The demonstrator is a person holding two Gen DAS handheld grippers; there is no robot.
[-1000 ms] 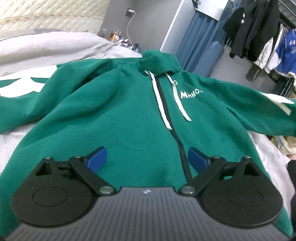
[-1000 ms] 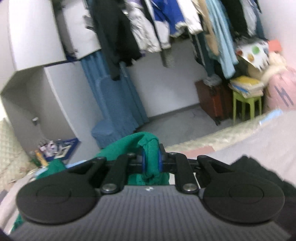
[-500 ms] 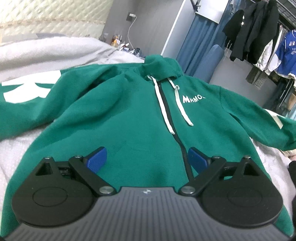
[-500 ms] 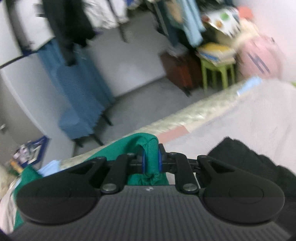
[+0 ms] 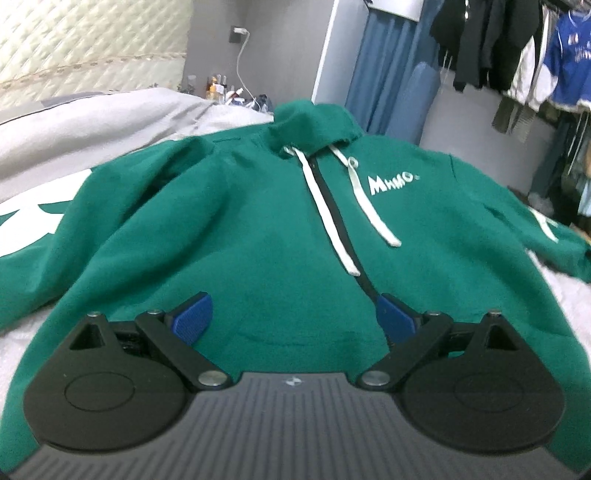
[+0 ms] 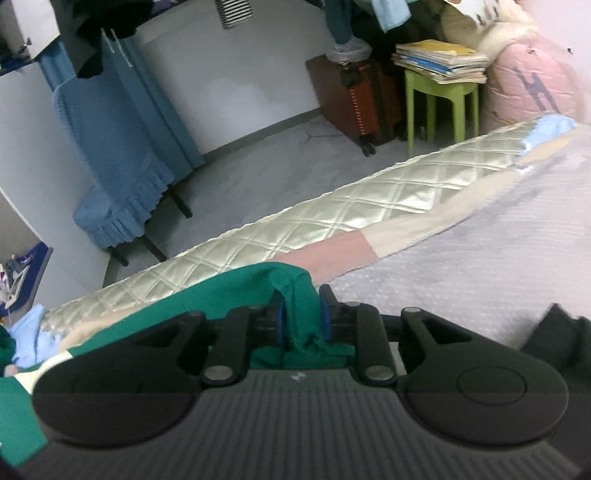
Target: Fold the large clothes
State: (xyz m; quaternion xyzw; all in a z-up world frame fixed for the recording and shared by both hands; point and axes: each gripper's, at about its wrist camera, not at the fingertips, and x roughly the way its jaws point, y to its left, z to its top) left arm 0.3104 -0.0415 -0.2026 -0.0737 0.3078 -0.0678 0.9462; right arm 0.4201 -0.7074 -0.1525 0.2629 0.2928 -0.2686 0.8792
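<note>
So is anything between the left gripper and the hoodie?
Nothing visible. The left gripper hangs open right over the hoodie's front, beside the zipper, with only bare green fabric between its pads.

You worked over a bed with a pale textured bedspread (image 6: pixel 480 266) and a cream quilted mattress edge (image 6: pixel 332 218). Behind it you had a quilted headboard (image 5: pixel 92 37) and a grey wall with a charger plugged into a socket (image 5: pixel 238 31). A blue skirted chair (image 6: pixel 118 177) stood on the grey floor (image 6: pixel 266 158). Beside a brown suitcase (image 6: pixel 354 99), a green stool (image 6: pixel 439 99) carried stacked books (image 6: pixel 439 61). Dark jackets (image 5: pixel 491 40) hung on a rack.
</note>
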